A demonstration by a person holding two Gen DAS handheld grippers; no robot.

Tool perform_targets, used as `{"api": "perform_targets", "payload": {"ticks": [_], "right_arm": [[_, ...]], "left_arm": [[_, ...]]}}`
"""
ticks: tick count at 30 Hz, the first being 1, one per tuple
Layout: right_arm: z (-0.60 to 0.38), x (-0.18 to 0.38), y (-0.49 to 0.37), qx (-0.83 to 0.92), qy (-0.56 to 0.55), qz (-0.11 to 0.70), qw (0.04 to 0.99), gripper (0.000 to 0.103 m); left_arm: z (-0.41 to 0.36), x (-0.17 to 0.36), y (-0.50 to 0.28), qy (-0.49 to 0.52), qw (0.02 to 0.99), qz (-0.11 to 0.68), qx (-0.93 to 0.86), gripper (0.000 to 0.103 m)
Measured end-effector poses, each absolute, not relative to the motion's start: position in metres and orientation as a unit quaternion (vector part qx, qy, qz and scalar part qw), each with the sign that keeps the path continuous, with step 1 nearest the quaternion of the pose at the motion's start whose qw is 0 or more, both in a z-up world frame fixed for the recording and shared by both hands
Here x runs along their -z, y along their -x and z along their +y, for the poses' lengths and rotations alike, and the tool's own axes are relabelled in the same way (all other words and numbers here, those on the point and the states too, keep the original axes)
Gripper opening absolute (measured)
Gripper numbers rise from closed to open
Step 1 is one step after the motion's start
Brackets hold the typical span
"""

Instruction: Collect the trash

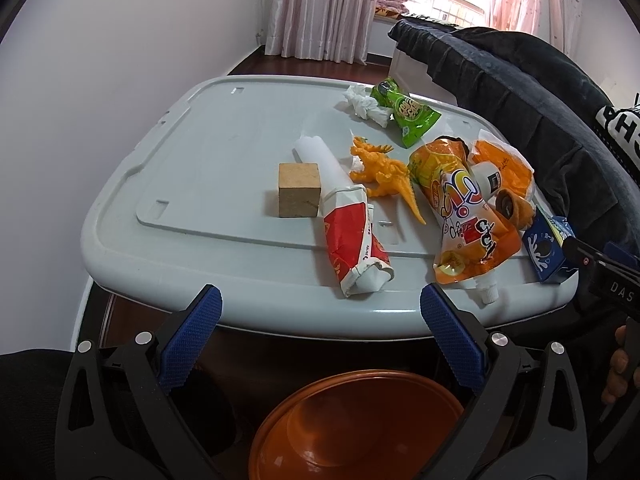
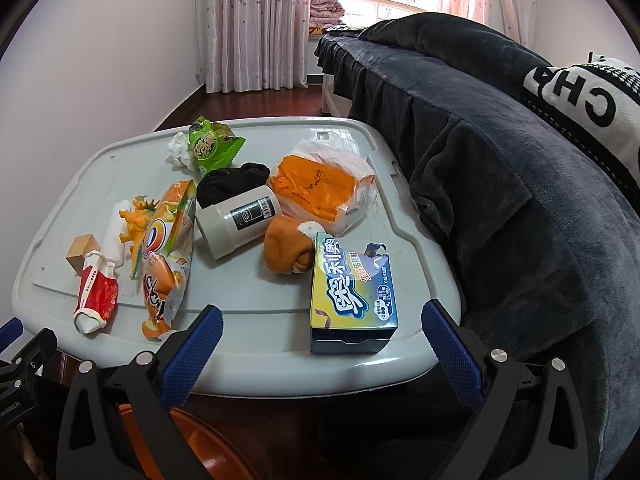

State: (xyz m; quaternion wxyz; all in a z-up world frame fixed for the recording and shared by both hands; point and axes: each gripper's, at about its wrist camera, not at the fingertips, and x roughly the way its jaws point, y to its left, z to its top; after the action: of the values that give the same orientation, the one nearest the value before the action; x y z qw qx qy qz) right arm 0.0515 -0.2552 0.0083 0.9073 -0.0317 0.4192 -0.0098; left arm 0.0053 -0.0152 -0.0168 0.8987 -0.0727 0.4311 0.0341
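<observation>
Dark blanket heaped along the right, against the edge of a grey lid that serves as the tabletop. Orange bin on the floor below the lid's near edge, under the left gripper. Left gripper spread wide, nothing between the blue pads, short of the near rim. Right gripper likewise spread and bare, at the near rim just before the blue box.

Trash scattered over the right half of the lid:
- orange pouch flat, spout over the near rim
- orange bag in clear wrap toward the far right
- blue box at the near right corner, touching the orange sock
- red wrapper crumpled round a white roll, end at the near rim
- white jar on its side, black sock at its mouth
- green packet far back, white tissue beside it
- dinosaur, orange, between roll and pouch
- wood block just left of the roll

Fingers of a hand at the right edge of the left view, on the other tool's handle
</observation>
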Motion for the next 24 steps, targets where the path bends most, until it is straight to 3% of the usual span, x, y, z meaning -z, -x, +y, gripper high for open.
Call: {"api": "perform_targets", "payload": {"ticks": [24], "right_arm": [[-0.2637,-0.0007,-0.0524,0.004,0.025,0.423,0.906,0.098]], "left_arm": [[-0.0159,0.0159,-0.0047,0.073,0.899,0.431,-0.031,0.097]]}}
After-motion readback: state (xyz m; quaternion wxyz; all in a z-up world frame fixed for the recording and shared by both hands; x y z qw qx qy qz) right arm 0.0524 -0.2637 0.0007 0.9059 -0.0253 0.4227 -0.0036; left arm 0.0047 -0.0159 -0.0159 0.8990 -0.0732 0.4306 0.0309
